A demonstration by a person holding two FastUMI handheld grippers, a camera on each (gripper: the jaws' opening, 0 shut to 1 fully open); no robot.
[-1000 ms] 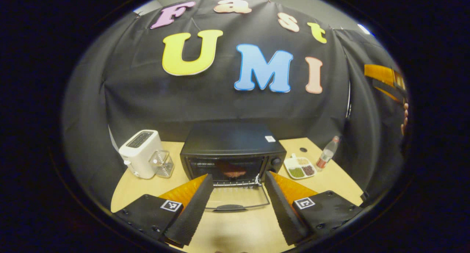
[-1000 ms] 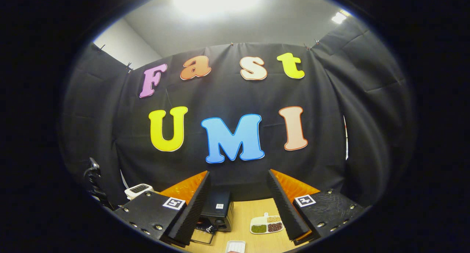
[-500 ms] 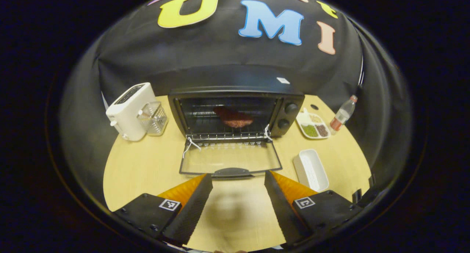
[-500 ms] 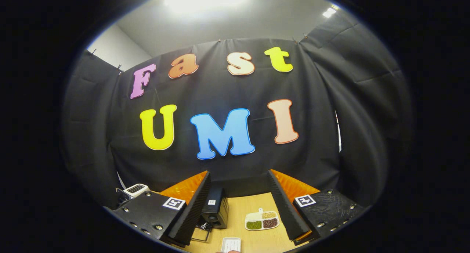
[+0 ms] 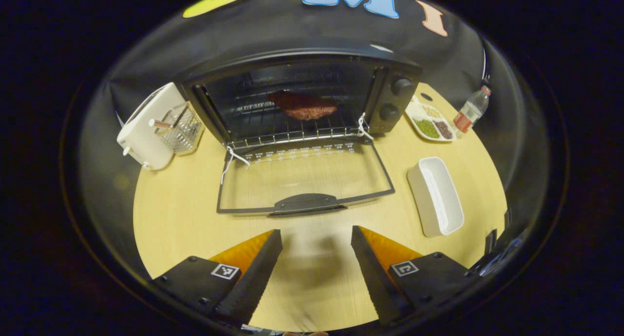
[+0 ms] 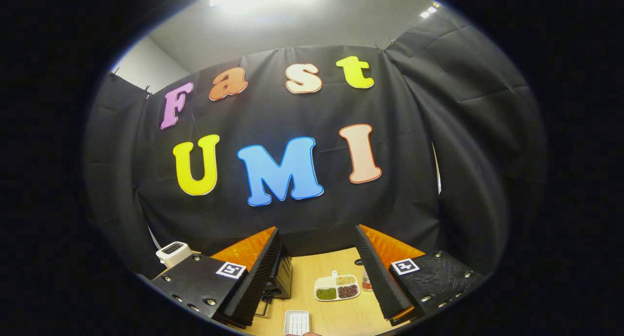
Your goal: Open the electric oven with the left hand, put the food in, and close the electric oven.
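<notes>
The black electric oven (image 5: 390,77) stands at the back of the wooden table with its glass door (image 5: 302,177) folded flat down toward me. A dark red piece of food (image 5: 303,106) lies on the wire rack inside. My left gripper (image 5: 316,238) is open and empty, a short way in front of the door's handle (image 5: 306,203). My right gripper (image 6: 316,238) is open too, held high and pointing at the booth's wall; a corner of the oven (image 6: 283,277) shows between its fingers.
A white toaster (image 5: 146,124) with a wire basket (image 5: 183,127) stands left of the oven. A white oblong dish (image 5: 435,195) lies right of the door. Behind it are a sectioned plate of beans (image 5: 431,124) and a small bottle (image 5: 469,112).
The left gripper has tilted down and closed in on the oven, so the open door and the food inside look larger. The right gripper has drifted a little to the right.
</notes>
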